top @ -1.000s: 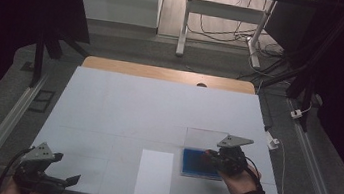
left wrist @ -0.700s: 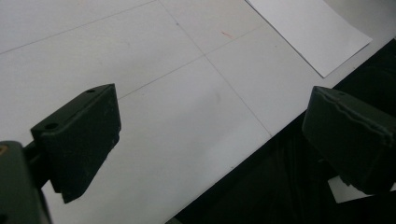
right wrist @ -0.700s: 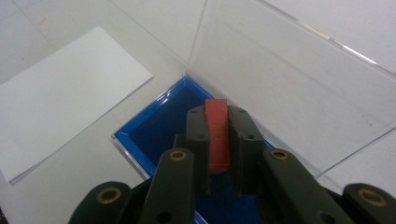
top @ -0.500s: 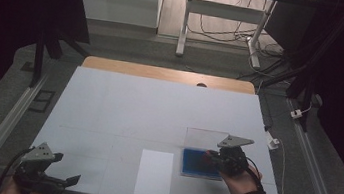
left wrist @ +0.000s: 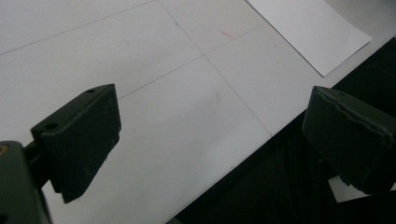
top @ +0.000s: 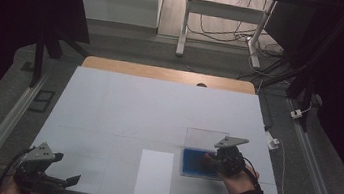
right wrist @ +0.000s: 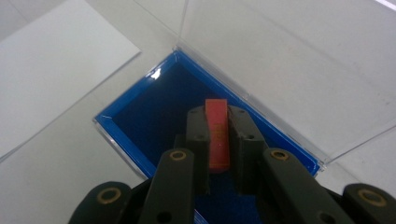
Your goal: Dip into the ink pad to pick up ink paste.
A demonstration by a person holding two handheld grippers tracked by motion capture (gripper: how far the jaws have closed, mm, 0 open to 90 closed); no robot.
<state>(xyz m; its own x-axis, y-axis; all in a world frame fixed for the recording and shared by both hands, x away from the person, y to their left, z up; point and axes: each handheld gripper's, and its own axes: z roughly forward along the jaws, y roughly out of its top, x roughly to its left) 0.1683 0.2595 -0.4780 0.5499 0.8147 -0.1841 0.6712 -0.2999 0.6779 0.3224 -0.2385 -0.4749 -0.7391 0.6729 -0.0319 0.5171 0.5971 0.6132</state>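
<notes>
Standing open at the worktop's near right, a blue-lined clear case is entered by the right tool, pinched on a red strip; the left tool is spread, empty, near left.

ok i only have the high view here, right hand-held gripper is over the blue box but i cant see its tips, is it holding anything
Observer: Yes. In the right gripper view the right hand-held gripper is shut on a small red strip, upright between its jaws.
Operator: is the strip in the box
Observer: It hangs over the blue lining of the blue box; whether it touches, I cannot tell.
Operator: lid in the way?
Observer: No, the clear lid is swung open beyond the box.
Operator: and the left one
Observer: The left hand-held gripper is open, nothing between its jaws, at the table edge near the white sheet.
</notes>
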